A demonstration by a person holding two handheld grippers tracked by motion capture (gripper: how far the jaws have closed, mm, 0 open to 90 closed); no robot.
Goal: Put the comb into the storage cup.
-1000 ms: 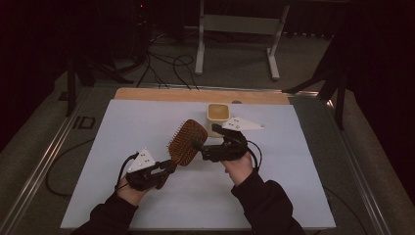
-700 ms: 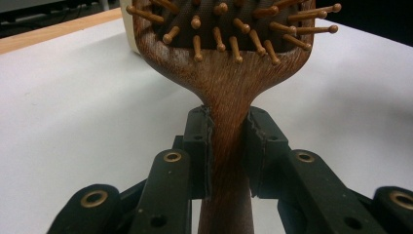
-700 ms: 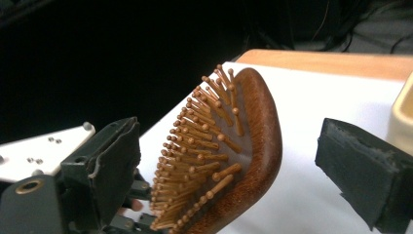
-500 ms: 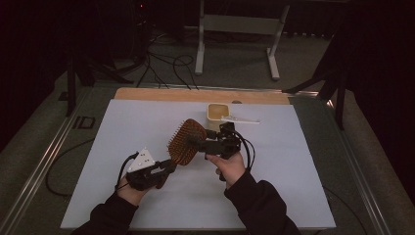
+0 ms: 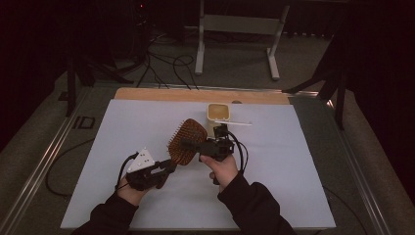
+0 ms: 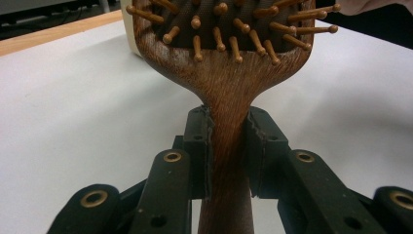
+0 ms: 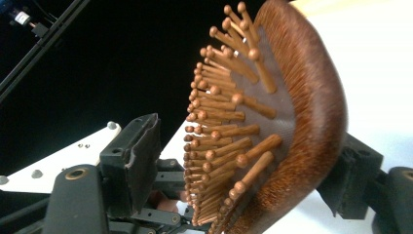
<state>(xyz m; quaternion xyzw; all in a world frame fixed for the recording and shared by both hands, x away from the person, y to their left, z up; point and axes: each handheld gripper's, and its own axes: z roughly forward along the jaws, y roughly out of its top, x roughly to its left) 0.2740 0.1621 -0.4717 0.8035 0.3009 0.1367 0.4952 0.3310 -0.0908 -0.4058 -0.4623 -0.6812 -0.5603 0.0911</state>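
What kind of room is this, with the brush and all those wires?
Probably a lab or recording studio, not a home: a white-topped work table on metal rails, black cables snaking over the grey carpet, a metal stand behind, and dark surroundings.

In the left gripper view the top of the hairbrush point(image 6: 221, 53) is cut off by the picture's edge, and the end of its handle runs off the bottom. In the right gripper view the brush's wooden back hides most of one pad of the right tongs point(image 7: 243, 165), so it is hard to tell if that pad touches. In the high view the cup point(image 5: 219, 116) is small and dim, maybe yellow.
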